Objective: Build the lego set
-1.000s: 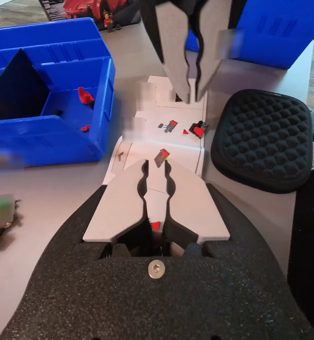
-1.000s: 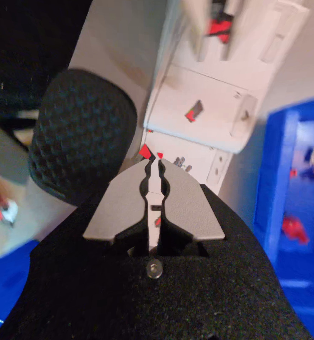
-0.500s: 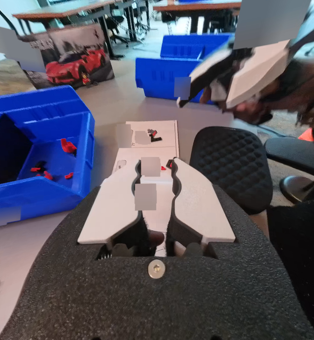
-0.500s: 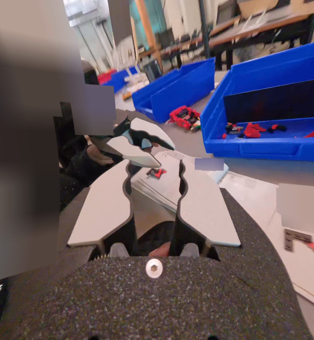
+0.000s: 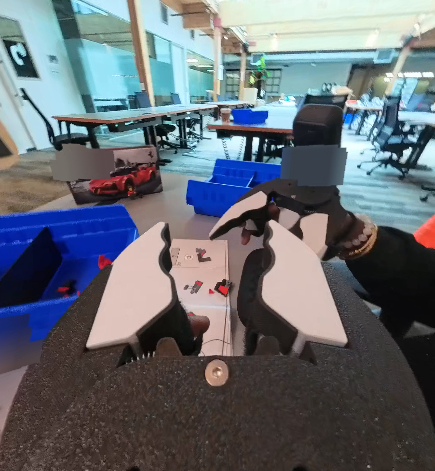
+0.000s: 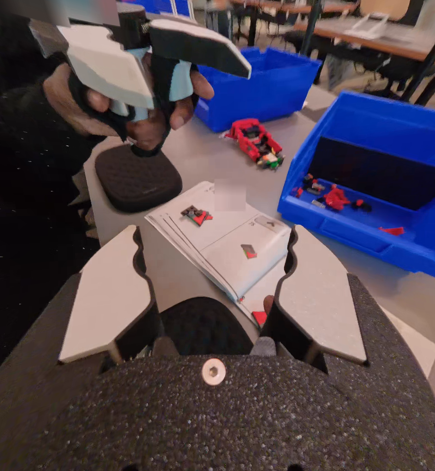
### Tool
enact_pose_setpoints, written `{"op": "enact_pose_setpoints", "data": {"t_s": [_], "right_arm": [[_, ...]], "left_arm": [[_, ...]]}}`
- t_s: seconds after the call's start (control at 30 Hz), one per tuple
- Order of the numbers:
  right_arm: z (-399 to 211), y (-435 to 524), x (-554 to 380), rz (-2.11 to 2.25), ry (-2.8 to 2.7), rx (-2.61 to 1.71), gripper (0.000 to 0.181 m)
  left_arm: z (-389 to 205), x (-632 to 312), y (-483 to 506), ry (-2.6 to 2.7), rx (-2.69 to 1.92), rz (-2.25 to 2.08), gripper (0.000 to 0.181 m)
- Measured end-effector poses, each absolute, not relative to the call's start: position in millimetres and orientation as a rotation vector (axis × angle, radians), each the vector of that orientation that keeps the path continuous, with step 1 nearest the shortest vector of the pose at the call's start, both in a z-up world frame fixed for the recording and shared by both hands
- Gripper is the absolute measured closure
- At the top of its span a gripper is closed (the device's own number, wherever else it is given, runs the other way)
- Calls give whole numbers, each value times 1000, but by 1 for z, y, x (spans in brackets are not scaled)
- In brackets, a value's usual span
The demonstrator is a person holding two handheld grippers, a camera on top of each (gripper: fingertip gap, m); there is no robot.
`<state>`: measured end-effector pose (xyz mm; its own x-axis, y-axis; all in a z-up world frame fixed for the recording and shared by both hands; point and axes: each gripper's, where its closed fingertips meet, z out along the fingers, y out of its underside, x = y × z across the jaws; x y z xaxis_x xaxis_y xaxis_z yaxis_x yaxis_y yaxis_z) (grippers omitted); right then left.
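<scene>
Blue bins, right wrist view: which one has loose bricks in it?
The near bin on the right, with the black divider; red and dark bricks lie on its floor.

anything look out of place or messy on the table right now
Nothing is spilled or damaged. The small black-and-red lego sub-assembly and a tiny red piece lie loose on the open white instruction booklet, not in the blue plastic bin.

Ahead of the wide-spread left gripper (image 5: pixel 216 229), the white instruction booklet (image 5: pixel 201 303) lies flat, carrying only a small black-and-red brick assembly (image 5: pixel 222 287), so the way there is low and open. A large blue plastic bin (image 5: pixel 58 254) walls off its left, a black quilted pad (image 5: pixel 249 280) its right. Beyond the pad the right gripper (image 5: pixel 265 224) hangs above the grey tabletop (image 5: pixel 170 211); farther back stand a second blue bin (image 5: pixel 219 188) and the set's box (image 5: pixel 124 175).
</scene>
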<state>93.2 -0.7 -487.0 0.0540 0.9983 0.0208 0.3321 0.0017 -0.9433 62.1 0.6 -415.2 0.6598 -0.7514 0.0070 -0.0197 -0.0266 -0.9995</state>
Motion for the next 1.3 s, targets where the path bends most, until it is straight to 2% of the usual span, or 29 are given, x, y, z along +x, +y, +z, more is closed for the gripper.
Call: {"op": "enact_pose_setpoints", "data": {"t_s": [0.1, 0.23, 0.37, 0.5, 0.63, 0.73, 0.83, 1.0, 1.13, 1.3], "right_arm": [[-473, 1, 92, 1083, -1384, -1383, 79], [-483, 3, 91, 1155, -1399, -1374, 80], [-496, 23, 95, 1052, -1390, -1434, 80], [-466, 68, 96, 951, -1363, -1420, 86], [-430, 108, 100, 967, -1395, -1491, 88], [-443, 117, 110, 911, -1394, -1556, 101], [-491, 113, 122, 803, -1509, -1658, 112], [-564, 92, 137, 712, -1674, -1746, 126], [-587, 87, 134, 735, -1715, -1739, 155], [-583, 91, 153, 883, -1631, -1802, 162]], "left_arm": [[-402, 72, -3, 838, -1475, -548, 115], [-390, 69, -3, 1022, -1424, -274, 120], [-403, 60, 10, 1119, -1447, -156, 124], [-415, 36, 57, 1226, -1531, -37, 122], [-376, 29, 103, 1295, -1519, -118, 128], [-364, 46, 120, 1328, -1478, -309, 134], [-393, 69, 120, 1423, -1497, -395, 139], [-481, 97, 91, 1695, -1572, -319, 145], [-534, 96, 92, 1839, -1708, -324, 154], [-543, 105, 98, 1696, -1792, -416, 161]]}}
